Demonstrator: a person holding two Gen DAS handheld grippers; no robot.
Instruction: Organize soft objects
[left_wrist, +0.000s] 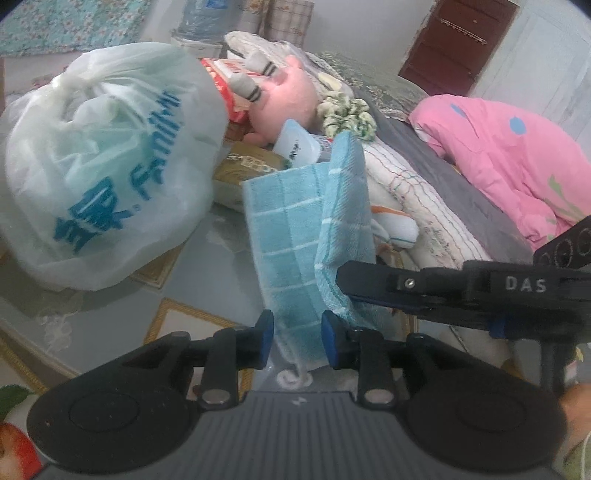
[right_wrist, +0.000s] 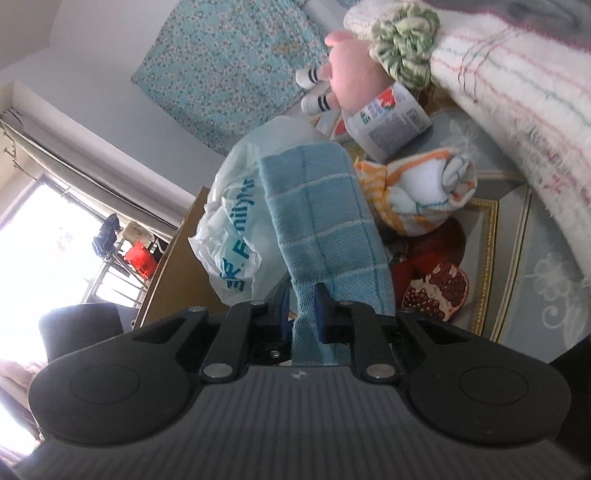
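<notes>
A light blue checked towel (left_wrist: 291, 236) hangs folded over the table, and it also fills the middle of the right wrist view (right_wrist: 325, 221). My right gripper (right_wrist: 303, 314) is shut on its lower edge, the cloth bunched between the blue pads. From the left wrist view that gripper (left_wrist: 343, 280) comes in from the right and pinches the towel's side. My left gripper (left_wrist: 297, 339) is open, its pads standing a little apart around the towel's hanging end. A rolled orange-and-white towel (right_wrist: 417, 192) lies just behind.
A big knotted white plastic bag (left_wrist: 103, 166) stands on the left. Behind it are a pink plush (left_wrist: 284, 99), a white jar (right_wrist: 388, 122), a green-and-white crocheted piece (left_wrist: 347, 114), a white stitched quilt (left_wrist: 417, 192) and a pink blanket (left_wrist: 509, 155). The glass-topped table (left_wrist: 192, 325) shows fruit pictures.
</notes>
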